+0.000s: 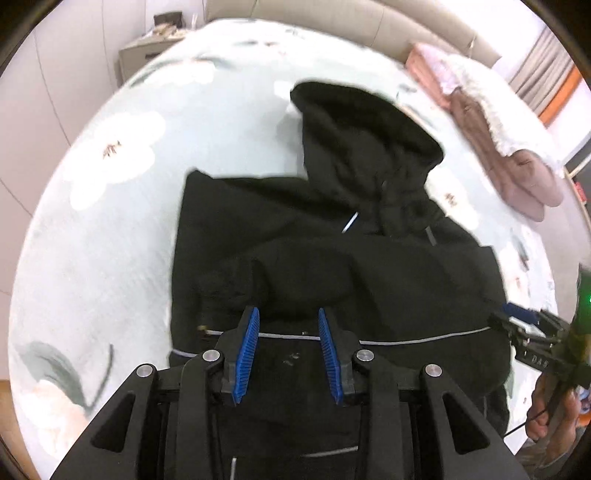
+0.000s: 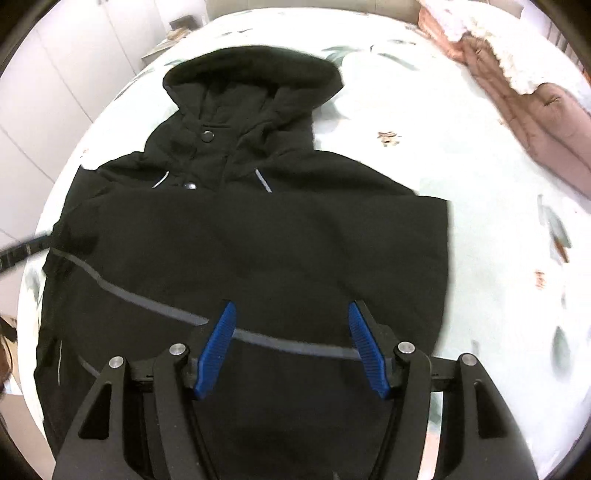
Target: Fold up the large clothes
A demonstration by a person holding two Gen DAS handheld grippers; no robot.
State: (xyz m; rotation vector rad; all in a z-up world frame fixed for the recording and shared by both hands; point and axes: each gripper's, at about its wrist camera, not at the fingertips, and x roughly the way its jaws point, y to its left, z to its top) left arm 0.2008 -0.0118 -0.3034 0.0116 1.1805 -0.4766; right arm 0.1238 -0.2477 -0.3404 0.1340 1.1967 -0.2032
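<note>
A black hooded jacket (image 1: 332,258) lies face up on the bed, hood (image 2: 255,74) toward the headboard. Both its sleeves are folded in across the chest. A thin grey stripe (image 2: 147,302) runs across its lower body. My left gripper (image 1: 287,312) hovers open over the stripe near the jacket's left half, with the folded sleeve's end just beyond its blue pads and nothing between them. My right gripper (image 2: 291,306) stands wider open above the stripe, also with nothing in it. In the left wrist view the right gripper (image 1: 511,319) shows at the jacket's right edge, held by a hand (image 1: 554,417).
The bed sheet (image 1: 110,206) is pale green with white flowers. A brownish-pink quilt (image 2: 546,122) and a white fluffy blanket (image 2: 480,22) lie at the back right. A nightstand (image 1: 144,55) stands beside the beige headboard (image 1: 332,18), and white cupboard doors (image 2: 55,74) line the left.
</note>
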